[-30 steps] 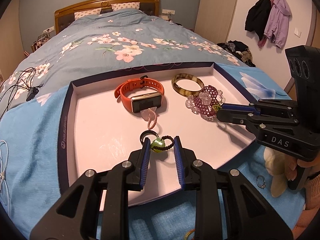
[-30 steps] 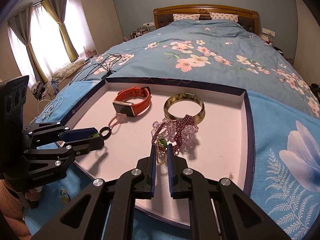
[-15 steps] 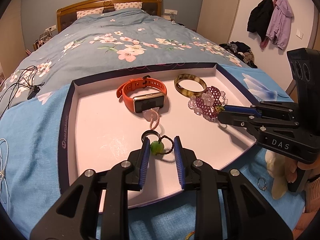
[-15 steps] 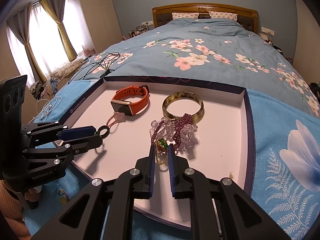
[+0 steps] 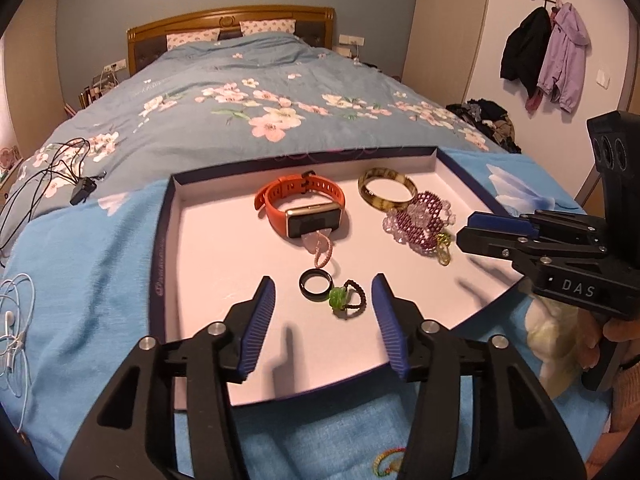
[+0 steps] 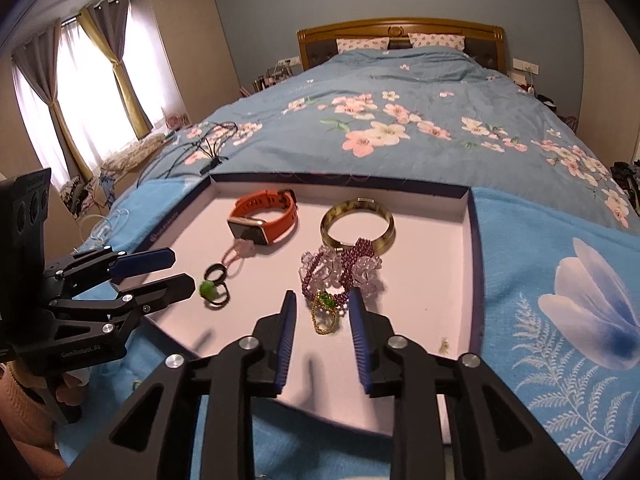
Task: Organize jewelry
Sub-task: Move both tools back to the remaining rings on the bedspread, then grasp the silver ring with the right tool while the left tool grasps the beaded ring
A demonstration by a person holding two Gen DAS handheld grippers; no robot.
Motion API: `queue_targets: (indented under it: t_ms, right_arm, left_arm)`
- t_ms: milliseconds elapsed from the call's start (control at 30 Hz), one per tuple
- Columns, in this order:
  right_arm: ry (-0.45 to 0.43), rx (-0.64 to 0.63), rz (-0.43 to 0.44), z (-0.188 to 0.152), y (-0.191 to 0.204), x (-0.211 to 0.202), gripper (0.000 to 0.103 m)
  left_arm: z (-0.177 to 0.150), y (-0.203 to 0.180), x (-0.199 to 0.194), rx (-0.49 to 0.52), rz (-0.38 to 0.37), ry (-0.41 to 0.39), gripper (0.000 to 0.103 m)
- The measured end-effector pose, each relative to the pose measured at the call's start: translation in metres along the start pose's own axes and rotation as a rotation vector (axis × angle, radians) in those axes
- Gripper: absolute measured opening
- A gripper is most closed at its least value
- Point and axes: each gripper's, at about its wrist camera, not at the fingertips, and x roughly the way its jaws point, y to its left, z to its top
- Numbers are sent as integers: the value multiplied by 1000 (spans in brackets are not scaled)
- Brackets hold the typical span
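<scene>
A shallow white tray [image 5: 224,248] [image 6: 432,288] with a dark rim lies on the bed. In it lie an orange watch [image 5: 304,208] [image 6: 264,216], a mottled bangle [image 5: 387,189] [image 6: 357,224], a purple and clear bead bracelet [image 5: 418,220] [image 6: 344,266], a gold chain piece with a green stone [image 6: 325,312], a black ring [image 5: 316,285] and a green bead on a dark cord [image 5: 344,300] [image 6: 212,290]. My left gripper [image 5: 323,296] is open, its jaws either side of the green bead. My right gripper [image 6: 322,312] is open around the gold chain piece.
Black cables [image 5: 60,184] lie on the floral duvet at the left. White earphone wire [image 5: 14,320] lies on the blue blanket. A coloured bead string [image 5: 386,460] lies near the tray's front edge. Jackets [image 5: 544,52] hang on the right wall.
Both grippers have opened and drawn back a little. The green bead on its cord and the gold chain piece now lie free on the tray.
</scene>
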Motion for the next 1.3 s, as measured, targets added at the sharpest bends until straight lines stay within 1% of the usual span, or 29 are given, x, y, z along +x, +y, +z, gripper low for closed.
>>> queue_targets:
  t_ms: [67,167,233,300,433,600,667,733,933,1133,1300]
  right_arm:
    - [-17,-2,8,-1,1,-10,27]
    - [-37,-10,20,-4,4,-25,31]
    - [-50,-24,24,-7,8,-35,36]
    - [-52,-44,19,-12,12,-42,39]
    - [-31,-89,12,-29,21,-50,39]
    - [5,-104,19,-47,26,-54,40]
    - [20,-115,9,-55,29,-55,40]
    - [39,-120,8,-62,31,-54,40]
    - [82,-114,14,-81,34,-50,40]
    - [104,-112,16,-87,38,-45,40]
    - [114,-101,18,-88,37,-42,40]
  left_arm:
    - [-1,2,-10,-12,-22,-17,56]
    - [-5,3,-23,-9,-25,-37,56]
    - [-9,4,-35,-10,-38,-54,56]
    - [-13,3,-47,-5,-45,-71,59]
    - [-25,3,-68,17,-52,-94,61]
    - [-42,-3,-78,50,-62,-70,61]
    - [-50,-5,-81,59,-66,-60,61]
    - [-57,-8,-82,65,-84,-45,61]
    - [-75,-21,-75,107,-107,10,64]
    - [-79,-28,-71,115,-127,29,64]
    - [-79,-30,-63,115,-118,69,63]
